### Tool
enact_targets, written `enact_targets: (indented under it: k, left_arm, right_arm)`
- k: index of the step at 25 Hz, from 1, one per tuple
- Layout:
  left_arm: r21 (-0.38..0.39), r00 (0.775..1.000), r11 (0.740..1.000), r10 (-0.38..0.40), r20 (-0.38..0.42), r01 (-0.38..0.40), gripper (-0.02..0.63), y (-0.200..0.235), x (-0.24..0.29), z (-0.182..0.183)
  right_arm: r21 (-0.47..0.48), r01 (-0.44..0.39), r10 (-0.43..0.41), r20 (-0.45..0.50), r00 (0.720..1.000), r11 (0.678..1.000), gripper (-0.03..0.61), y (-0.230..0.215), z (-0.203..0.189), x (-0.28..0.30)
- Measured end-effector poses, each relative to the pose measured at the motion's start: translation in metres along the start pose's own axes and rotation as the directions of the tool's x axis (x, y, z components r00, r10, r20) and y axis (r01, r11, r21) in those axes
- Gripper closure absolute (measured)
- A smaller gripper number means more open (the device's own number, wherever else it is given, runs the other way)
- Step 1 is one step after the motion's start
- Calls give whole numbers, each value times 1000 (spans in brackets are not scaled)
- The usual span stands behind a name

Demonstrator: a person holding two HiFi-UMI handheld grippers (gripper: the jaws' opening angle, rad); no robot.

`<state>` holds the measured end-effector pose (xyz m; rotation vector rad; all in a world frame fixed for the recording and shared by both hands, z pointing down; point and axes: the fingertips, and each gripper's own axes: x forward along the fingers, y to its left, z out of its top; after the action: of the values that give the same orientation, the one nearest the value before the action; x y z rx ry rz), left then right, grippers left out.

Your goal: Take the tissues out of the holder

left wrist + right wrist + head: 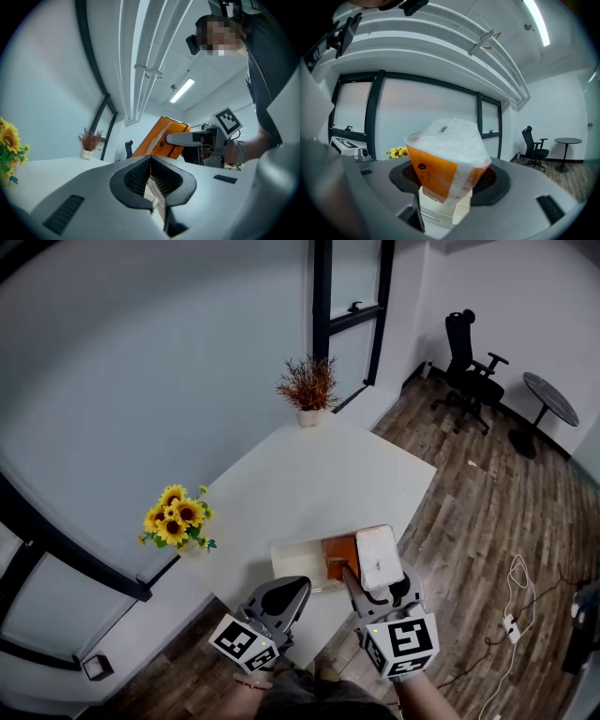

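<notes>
- Left claw [287, 594]: shut, empty, at the holder's near edge.
- Right claw [373, 570]: closed wide across the tissue pack [362, 557]. It is the nearer hand.
- Pack: long axis tilted up, raised.
- Holder [292, 557]: just below and left of the pack.

A white worktop [309, 474] juts from the corner of a pale-walled office, with sunflowers [176, 518] by its left corner and a rust-coloured dried plant [307, 383] in a white pot at its far corner. Beyond, on the wood-plank floor [469, 512], a black office chair [469, 352] stands near a small round table [550, 397]. White cables [514, 610] trail at right.
</notes>
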<state>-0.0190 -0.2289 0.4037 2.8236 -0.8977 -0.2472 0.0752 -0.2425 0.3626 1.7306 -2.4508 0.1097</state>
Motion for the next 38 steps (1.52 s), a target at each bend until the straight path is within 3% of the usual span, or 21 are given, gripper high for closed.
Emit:
enact_targets:
  k: [38]
  left_arm:
    - [6, 1000, 1000, 26, 13, -26, 604, -18, 6, 2]
  right_arm:
    - [29, -8, 7, 5, 1000, 1000, 308, -9, -3, -16]
